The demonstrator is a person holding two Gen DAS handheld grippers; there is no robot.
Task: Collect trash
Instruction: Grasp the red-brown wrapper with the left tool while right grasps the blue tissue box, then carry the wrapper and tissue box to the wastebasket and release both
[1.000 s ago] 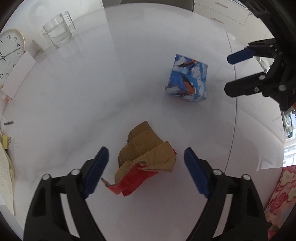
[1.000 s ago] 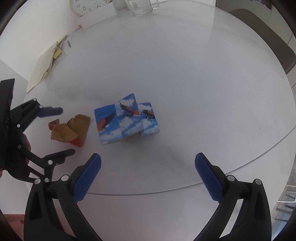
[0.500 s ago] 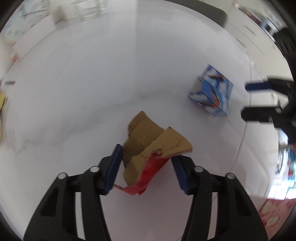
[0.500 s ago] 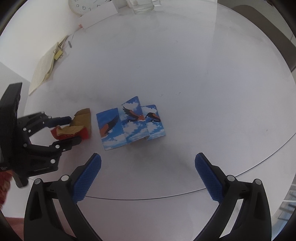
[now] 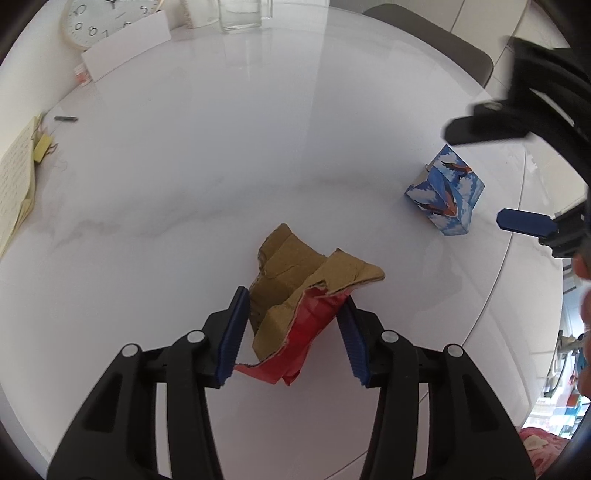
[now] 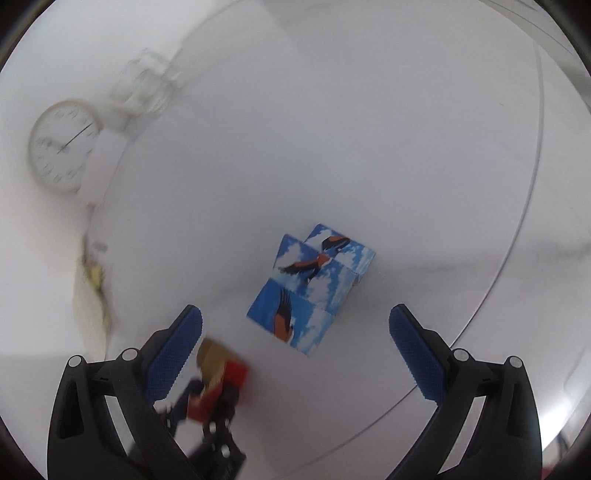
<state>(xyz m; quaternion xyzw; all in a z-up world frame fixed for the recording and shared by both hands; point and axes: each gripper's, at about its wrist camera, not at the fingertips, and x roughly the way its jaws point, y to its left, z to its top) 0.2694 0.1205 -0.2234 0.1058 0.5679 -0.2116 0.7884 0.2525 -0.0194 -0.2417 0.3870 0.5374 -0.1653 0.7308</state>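
Note:
My left gripper is shut on a crumpled piece of brown and red cardboard and holds it over the white round table. The cardboard also shows blurred in the right wrist view. A blue box printed with clouds and a bird lies on the table to the right; in the right wrist view the box lies just ahead of my right gripper, which is open and empty. The right gripper also shows in the left wrist view, around the box's far side.
A wall clock, a white card and a glass container stand at the table's far edge. Yellowish papers and a small dark pen piece lie at the left. A chair back is behind the table.
My left gripper closed on the cardboard and lifted it slightly. My right gripper swung toward the blue box, which now lies close ahead between its open fingers.

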